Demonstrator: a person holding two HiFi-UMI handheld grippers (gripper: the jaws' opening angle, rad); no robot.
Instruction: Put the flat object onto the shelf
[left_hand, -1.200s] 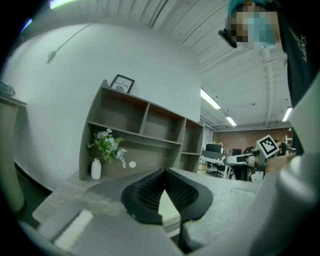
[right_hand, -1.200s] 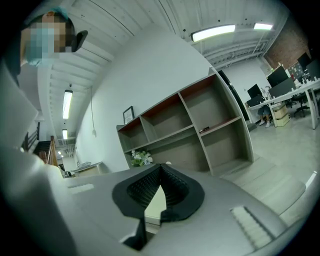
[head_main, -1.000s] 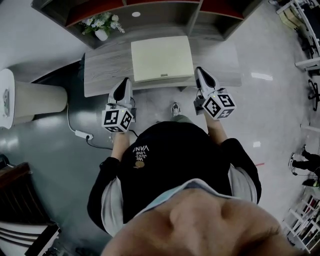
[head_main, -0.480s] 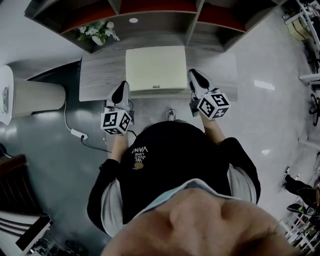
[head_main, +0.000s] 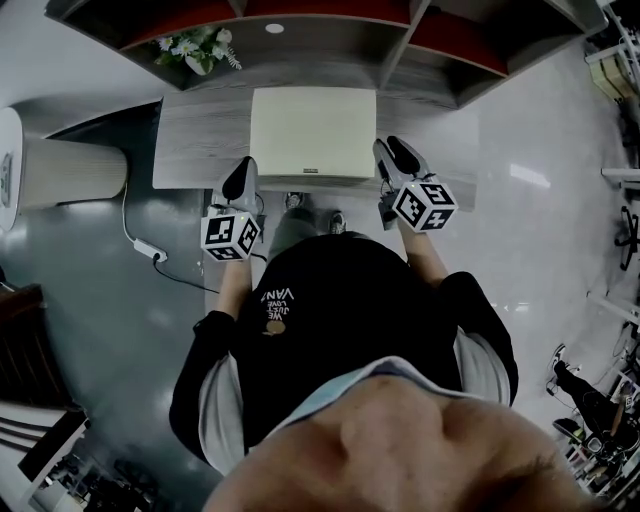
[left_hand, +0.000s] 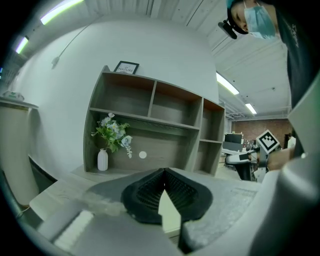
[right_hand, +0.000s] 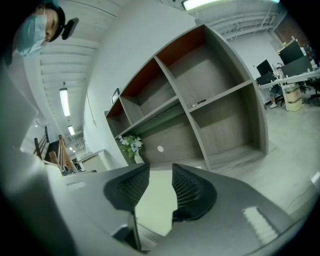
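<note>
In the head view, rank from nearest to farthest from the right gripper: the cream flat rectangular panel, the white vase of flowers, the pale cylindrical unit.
From the right gripper:
1. The cream flat rectangular panel, right beside it, on its left.
2. The white vase of flowers, farther back and left.
3. The pale cylindrical unit, at the far left.

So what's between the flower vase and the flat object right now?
Nothing. The head view shows only bare desk top between the flower vase and the flat object.
</note>
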